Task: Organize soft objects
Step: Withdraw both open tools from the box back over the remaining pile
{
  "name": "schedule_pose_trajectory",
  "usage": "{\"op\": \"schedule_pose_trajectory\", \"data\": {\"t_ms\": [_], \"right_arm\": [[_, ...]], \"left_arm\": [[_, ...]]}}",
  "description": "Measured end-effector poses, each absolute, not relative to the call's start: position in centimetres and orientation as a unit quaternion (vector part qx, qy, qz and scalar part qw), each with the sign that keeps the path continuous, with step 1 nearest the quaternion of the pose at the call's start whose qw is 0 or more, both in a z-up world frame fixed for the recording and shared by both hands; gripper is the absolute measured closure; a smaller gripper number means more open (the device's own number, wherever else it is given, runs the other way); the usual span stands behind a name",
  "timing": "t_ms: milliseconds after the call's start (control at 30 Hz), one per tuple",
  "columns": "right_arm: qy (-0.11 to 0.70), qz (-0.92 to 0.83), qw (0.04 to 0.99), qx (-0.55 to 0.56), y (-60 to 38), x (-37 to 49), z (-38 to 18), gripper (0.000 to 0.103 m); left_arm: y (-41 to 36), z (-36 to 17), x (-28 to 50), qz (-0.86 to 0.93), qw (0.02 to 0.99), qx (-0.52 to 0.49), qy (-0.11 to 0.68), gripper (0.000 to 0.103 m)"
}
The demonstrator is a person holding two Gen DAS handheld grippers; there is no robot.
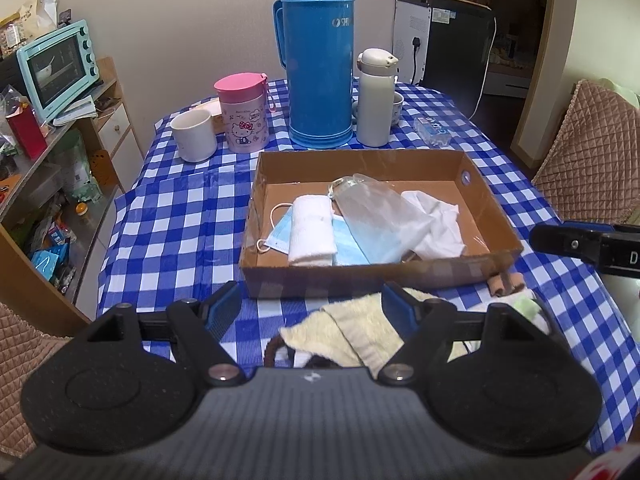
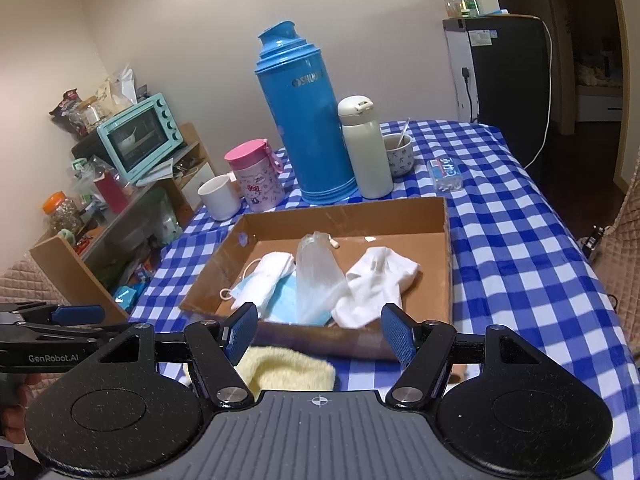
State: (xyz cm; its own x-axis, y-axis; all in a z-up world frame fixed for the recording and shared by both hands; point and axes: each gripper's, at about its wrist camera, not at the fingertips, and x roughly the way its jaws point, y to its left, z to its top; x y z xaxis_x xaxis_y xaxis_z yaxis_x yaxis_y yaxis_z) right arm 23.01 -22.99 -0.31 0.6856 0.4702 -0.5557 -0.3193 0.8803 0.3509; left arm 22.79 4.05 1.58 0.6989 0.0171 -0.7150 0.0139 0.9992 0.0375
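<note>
A shallow cardboard box (image 1: 360,164) (image 2: 444,240) sits mid-table. In it lie a blue face mask (image 1: 280,236) (image 2: 248,284), a rolled white towel (image 1: 312,226) (image 2: 268,276), a clear plastic bag (image 1: 372,208) (image 2: 318,272) and a white sock (image 1: 440,220) (image 2: 376,280). A pale yellow cloth (image 1: 352,332) (image 2: 288,368) lies on the table in front of the box, near a dark hair tie (image 1: 272,350). My left gripper (image 1: 312,310) hangs open above that cloth, empty. My right gripper (image 2: 320,330) is open too, nothing between its fingers.
Behind the box stand a tall blue thermos (image 1: 320,60) (image 2: 304,120), a white flask (image 1: 376,96), a pink-lidded cup (image 1: 244,116), a white mug (image 1: 194,136) and a small bowl (image 2: 398,154). Small rolled items (image 1: 508,284) lie right of the box. A cluttered shelf (image 1: 48,152) stands left.
</note>
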Motion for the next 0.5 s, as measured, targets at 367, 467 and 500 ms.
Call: {"op": "schedule_pose_trajectory", "data": {"t_ms": [367, 467, 500], "right_arm": [[0.344, 0.212, 0.909, 0.101, -23.9, 18.5, -0.2, 0.035], [0.347, 0.212, 0.908, 0.098, -24.1, 17.4, -0.3, 0.035], [0.348, 0.212, 0.908, 0.098, -24.2, 17.0, -0.3, 0.035]], "left_arm": [[2.6, 2.0, 18.3, -0.009, 0.92, 0.021, 0.39, 0.028], [2.3, 2.0, 17.2, -0.011, 0.92, 0.024, 0.391, 0.028], [2.3, 2.0, 16.9, -0.011, 0.92, 0.024, 0.391, 0.028]]}}
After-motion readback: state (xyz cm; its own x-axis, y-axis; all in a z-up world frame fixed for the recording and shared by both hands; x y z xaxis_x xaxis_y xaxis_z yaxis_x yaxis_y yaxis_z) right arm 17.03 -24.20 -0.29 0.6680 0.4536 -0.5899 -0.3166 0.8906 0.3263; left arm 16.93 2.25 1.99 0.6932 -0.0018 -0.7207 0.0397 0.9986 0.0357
